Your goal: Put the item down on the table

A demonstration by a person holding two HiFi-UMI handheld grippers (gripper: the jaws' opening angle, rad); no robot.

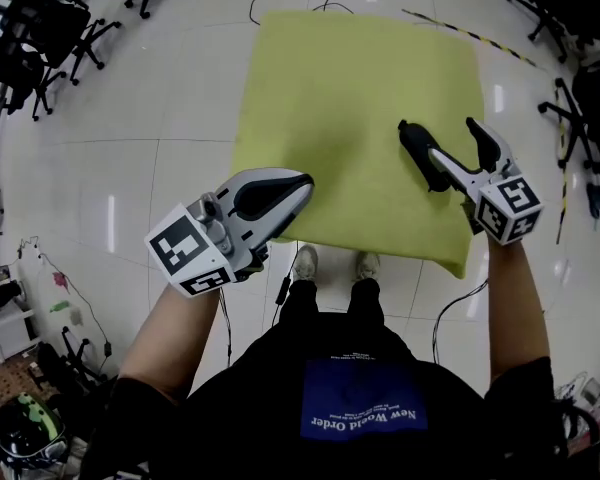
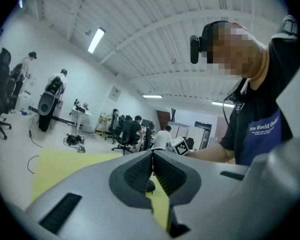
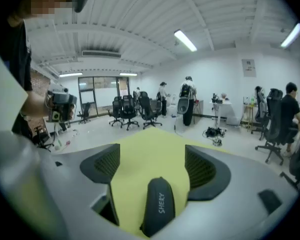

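Your right gripper [image 3: 151, 153] has its jaws spread wide, released, pads clear of the black item marked "SHERY" [image 3: 159, 206]. The item lies on the yellow-green table [image 3: 140, 179], low centre of the right gripper view, in the gap between the jaws. Your left gripper [image 2: 152, 156] is clenched with nothing in it, at lower left of the head view by the table's near edge.
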